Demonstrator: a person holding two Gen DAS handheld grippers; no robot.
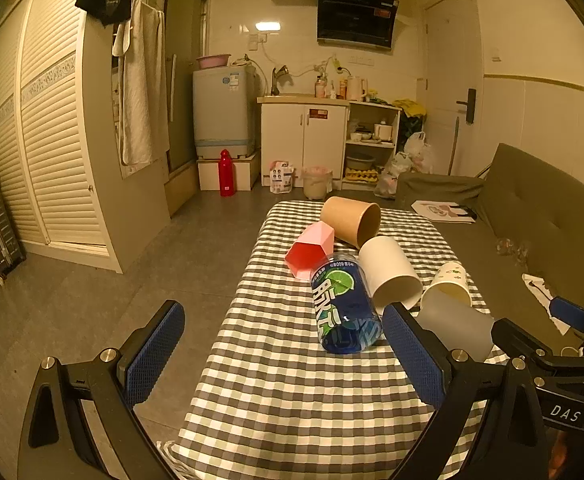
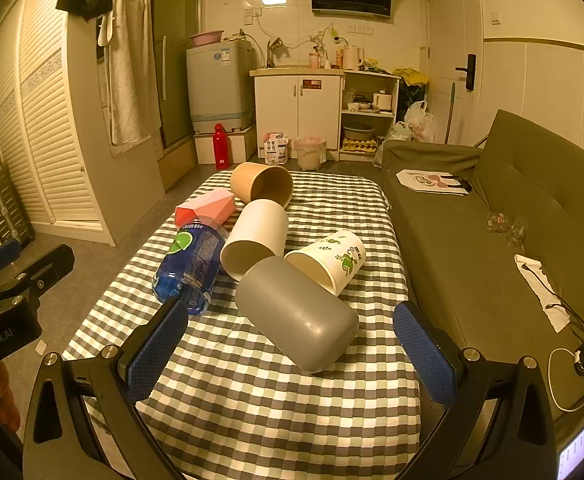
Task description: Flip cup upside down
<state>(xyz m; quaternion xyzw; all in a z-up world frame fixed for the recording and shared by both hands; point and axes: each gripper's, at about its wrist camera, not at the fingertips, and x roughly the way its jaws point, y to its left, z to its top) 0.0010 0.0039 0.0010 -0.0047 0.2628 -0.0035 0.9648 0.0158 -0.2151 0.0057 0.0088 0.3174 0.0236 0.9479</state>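
Several cups lie on their sides on the checked table point(image 2: 275, 412). A grey cup point(image 2: 296, 314) lies nearest, between my right gripper's open fingers, base toward me. Behind it lie a white cup with green print point(image 2: 328, 260), a plain white cup point(image 2: 253, 238), a brown paper cup point(image 2: 261, 186), a pink faceted cup point(image 2: 205, 208) and a blue bottle-shaped cup point(image 2: 189, 268). My right gripper point(image 2: 292, 354) is open and empty. My left gripper point(image 1: 283, 356) is open and empty, just short of the blue cup point(image 1: 346, 304); the grey cup point(image 1: 454, 324) lies right of its right finger.
A green sofa point(image 2: 492, 240) runs along the table's right side, with a bag, paper and cables on it. The floor lies left of the table. A cabinet, washing machine and red bottle point(image 2: 220, 146) stand at the far wall.
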